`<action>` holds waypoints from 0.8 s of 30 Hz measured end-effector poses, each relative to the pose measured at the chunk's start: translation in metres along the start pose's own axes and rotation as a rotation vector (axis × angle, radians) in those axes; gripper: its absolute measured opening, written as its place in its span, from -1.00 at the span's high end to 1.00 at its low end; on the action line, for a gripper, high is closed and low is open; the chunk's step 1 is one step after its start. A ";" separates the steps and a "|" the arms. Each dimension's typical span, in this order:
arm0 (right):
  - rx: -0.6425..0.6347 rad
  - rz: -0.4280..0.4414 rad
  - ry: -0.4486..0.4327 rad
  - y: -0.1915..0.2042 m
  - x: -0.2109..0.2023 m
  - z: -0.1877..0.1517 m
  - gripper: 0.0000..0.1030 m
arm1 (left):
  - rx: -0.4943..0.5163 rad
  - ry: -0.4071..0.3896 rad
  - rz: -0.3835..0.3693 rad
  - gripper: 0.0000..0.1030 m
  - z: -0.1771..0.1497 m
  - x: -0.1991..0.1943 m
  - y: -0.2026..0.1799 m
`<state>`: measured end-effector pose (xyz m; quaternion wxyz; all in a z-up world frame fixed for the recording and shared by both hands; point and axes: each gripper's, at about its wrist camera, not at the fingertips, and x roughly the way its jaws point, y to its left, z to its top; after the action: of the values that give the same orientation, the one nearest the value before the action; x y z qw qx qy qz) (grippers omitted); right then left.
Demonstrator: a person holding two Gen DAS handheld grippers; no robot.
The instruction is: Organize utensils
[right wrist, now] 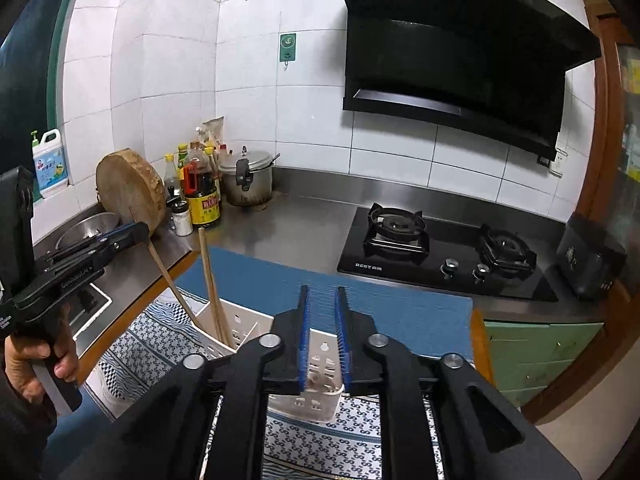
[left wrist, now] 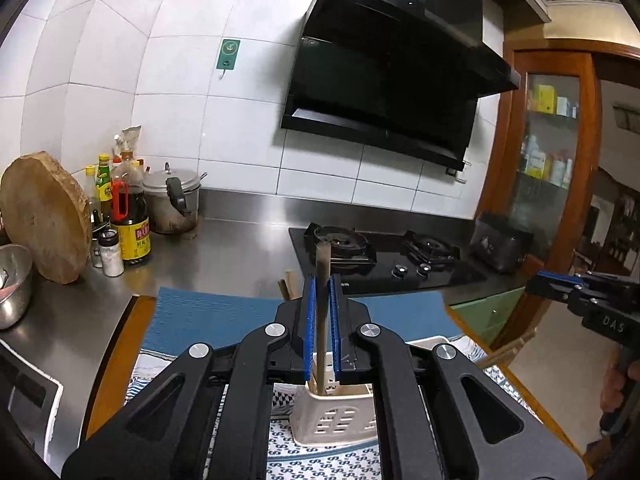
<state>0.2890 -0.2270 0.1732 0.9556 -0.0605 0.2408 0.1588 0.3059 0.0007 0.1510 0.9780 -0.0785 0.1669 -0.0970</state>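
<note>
A brown chopstick (left wrist: 322,320) stands upright between the blue pads of my left gripper (left wrist: 323,278), which is shut on it. Its lower end reaches into the white slotted utensil holder (left wrist: 336,416) below. In the right wrist view the left gripper (right wrist: 138,233) holds this chopstick (right wrist: 170,280) slanting into the holder's left compartment (right wrist: 240,326), beside two more chopsticks (right wrist: 210,280) leaning there. My right gripper (right wrist: 323,290) hovers over the holder's right end (right wrist: 320,400), pads apart with nothing between them. The right gripper (left wrist: 534,282) also shows at the left wrist view's right edge.
The holder sits on a patterned cloth (right wrist: 320,440) with a blue mat (right wrist: 380,300) behind it. Beyond are a black gas stove (right wrist: 432,252), a range hood (right wrist: 460,60), sauce bottles (right wrist: 202,196), a round wooden board (right wrist: 130,188), a pressure cooker (right wrist: 248,180) and a steel bowl (left wrist: 12,284).
</note>
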 end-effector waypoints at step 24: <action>0.017 0.151 0.051 0.071 -0.115 -0.152 0.26 | 0.088 0.056 -0.018 0.84 -0.093 -0.158 -0.020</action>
<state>0.1026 -0.2212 0.0921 0.9348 -0.0383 0.2704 0.2269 0.1248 0.0039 0.1175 0.9745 -0.0344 0.1893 -0.1152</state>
